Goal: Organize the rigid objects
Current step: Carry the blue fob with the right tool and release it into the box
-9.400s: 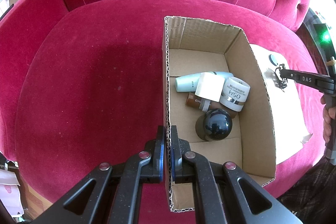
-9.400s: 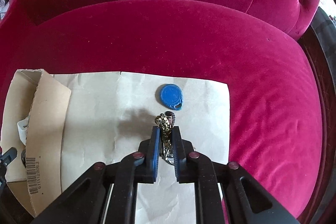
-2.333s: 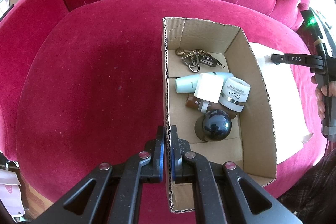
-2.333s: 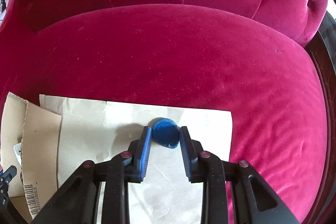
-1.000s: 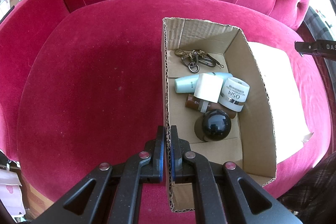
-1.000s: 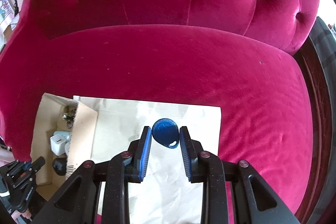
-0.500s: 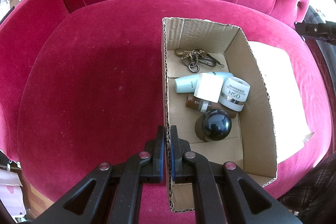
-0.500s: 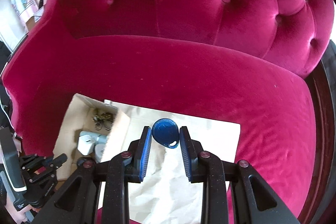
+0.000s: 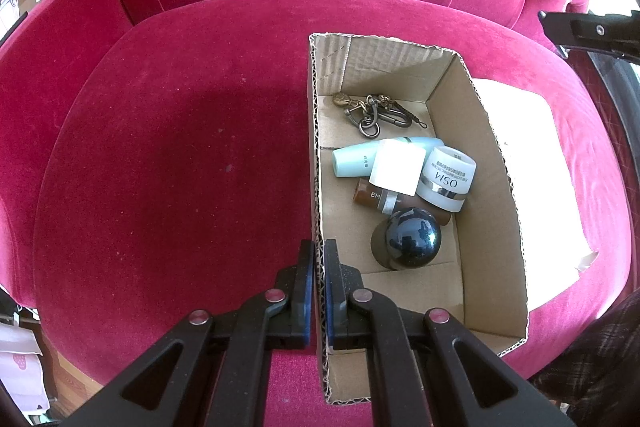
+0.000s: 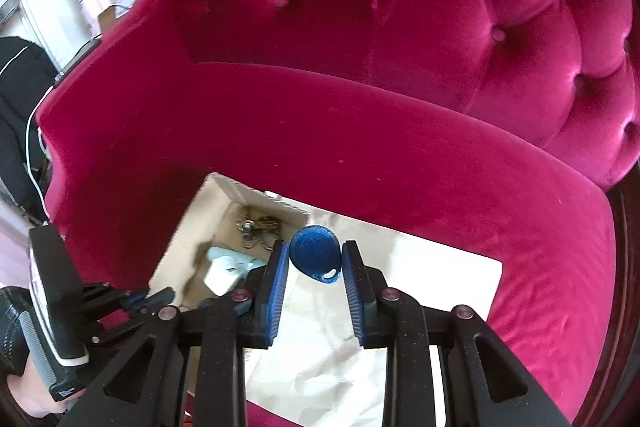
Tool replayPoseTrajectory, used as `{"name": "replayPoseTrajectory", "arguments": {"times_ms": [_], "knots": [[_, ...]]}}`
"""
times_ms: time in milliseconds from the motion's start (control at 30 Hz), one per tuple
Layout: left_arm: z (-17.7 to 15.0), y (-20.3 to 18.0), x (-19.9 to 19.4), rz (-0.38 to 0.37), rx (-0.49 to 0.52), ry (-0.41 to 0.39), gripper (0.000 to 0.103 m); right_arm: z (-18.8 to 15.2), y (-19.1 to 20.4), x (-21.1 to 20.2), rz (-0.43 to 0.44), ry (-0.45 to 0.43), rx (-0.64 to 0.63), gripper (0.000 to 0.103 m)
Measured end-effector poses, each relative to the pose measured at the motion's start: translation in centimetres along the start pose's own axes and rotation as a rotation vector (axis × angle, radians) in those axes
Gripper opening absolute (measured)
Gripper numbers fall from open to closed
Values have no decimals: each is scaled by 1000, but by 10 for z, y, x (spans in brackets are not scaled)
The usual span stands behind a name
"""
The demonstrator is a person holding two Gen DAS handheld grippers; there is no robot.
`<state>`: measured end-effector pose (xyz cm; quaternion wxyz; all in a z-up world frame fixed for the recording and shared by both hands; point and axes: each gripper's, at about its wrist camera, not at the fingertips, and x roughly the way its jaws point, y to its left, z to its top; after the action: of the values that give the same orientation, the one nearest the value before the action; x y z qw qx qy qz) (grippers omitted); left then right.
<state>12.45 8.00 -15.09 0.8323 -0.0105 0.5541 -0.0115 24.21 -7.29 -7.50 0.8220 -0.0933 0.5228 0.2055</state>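
Crimson velvet fills both views — a tufted armchair whose seat carries everything I am working with. My right tongs are closed on the blue key fob, gripping it by its flat round faces, its loop end hanging toward me. It is lifted clear of the pale paper sheet spread on the seat.

What matters now is where the fob sits against the cardboard box. In the right wrist view the fob lies just past the box's right wall, over its far right corner, with the open interior spreading to the left of and below my fingertips. I judge the drop needs a short carry leftward, then a release over the floor of the box.

Inside the box, from the far end toward me: a keychain, a pale blue tube, a white block lying over it, a white jar, a brown bottle and a dark glossy ball. Free floor shows beside the keychain — my likeliest spot.

My left tongs are pinched narrow on the box's left wall near its front end, steadying it. The right hand carries the fob, so the move is its own.
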Motion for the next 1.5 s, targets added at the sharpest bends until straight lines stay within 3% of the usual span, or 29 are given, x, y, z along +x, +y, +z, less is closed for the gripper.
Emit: {"name": "replayPoseTrajectory", "arguments": {"times_ms": [767, 1367, 1400, 1500], "knots": [[0, 0, 0, -3, -3, 1, 4, -7, 63, 41, 123, 61, -164, 29], [0, 0, 0, -5, -4, 0, 4, -8, 64, 52, 140, 66, -161, 30], [0, 0, 0, -5, -4, 0, 4, -8, 63, 52, 139, 63, -157, 32], [-1, 0, 0, -4, -2, -3, 4, -6, 59, 52, 119, 51, -139, 74]]}}
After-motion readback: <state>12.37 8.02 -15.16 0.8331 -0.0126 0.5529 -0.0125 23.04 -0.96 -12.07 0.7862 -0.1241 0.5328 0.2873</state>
